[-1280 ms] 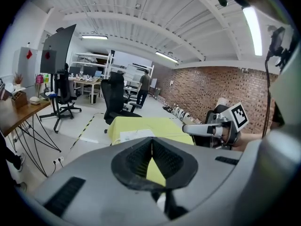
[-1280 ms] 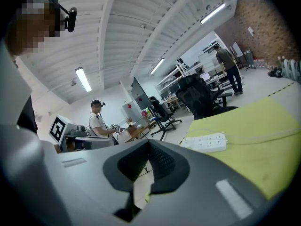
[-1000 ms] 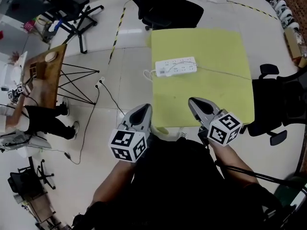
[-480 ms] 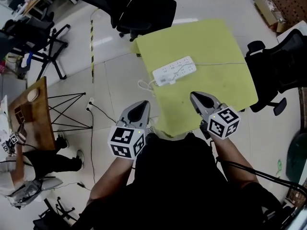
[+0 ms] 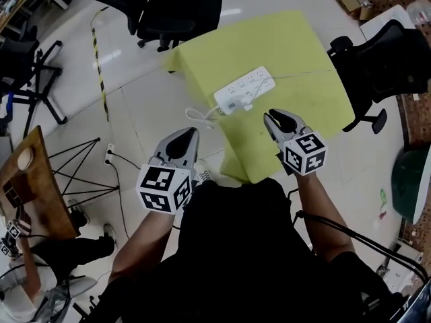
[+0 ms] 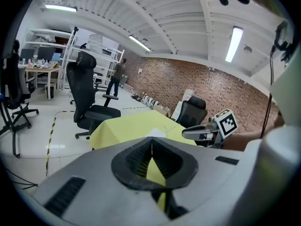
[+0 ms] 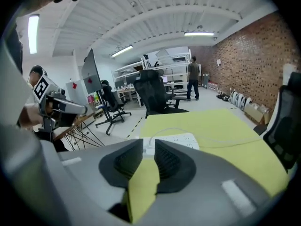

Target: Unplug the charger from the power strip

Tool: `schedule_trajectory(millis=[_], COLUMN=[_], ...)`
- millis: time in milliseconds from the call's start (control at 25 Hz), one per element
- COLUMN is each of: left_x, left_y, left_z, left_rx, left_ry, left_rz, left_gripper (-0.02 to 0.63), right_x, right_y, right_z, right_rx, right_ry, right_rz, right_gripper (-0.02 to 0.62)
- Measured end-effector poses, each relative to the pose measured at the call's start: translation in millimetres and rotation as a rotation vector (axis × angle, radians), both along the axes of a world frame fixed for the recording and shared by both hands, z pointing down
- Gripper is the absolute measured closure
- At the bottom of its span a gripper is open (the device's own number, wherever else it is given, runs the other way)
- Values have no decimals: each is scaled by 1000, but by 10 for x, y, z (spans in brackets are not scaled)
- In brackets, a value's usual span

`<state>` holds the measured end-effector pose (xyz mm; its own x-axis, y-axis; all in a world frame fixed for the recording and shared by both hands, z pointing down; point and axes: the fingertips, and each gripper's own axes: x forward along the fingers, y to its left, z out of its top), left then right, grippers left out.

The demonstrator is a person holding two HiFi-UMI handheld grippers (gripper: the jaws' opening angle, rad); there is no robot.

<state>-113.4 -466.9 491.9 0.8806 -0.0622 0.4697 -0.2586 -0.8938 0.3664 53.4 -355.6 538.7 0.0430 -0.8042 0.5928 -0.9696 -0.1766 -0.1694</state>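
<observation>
Fingers of the left gripper (image 5: 189, 132) are pressed together at the tips and hold nothing. They are poised over the floor just off the left edge of the yellow table (image 5: 296, 42). Ahead and to the right, the white power strip (image 5: 246, 89) lies flat on the table. Its long axis slants from near-left to far-right, and what looks like the charger (image 5: 229, 103) sits at the near-left end. Further right, the right gripper (image 5: 272, 116) has just been opening its jaws to a narrow gap with nothing between them. It appears the nearer one, and its own view lines that gap up with the charger end.
</observation>
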Motion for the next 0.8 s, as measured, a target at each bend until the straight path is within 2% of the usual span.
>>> schedule_trajectory(millis=[160, 320, 520, 800], left_x=[-76, -95, -187, -397], left_y=[-144, -175, -221, -330], left_z=[68, 131, 187, 259], left_rx=[-20, -48, -68, -87], left_ry=[10, 17, 17, 12], left_rz=[-2, -2, -29, -98], left_gripper=[598, 598, 598, 598], right_x=[-57, -71, 0, 21], right_y=[-143, -293, -411, -549], right_z=[143, 278, 513, 706], right_rx=[-39, -88, -130, -181], right_ry=[29, 65, 32, 18], right_rz=[-12, -45, -11, -20], right_gripper=[488, 428, 401, 374])
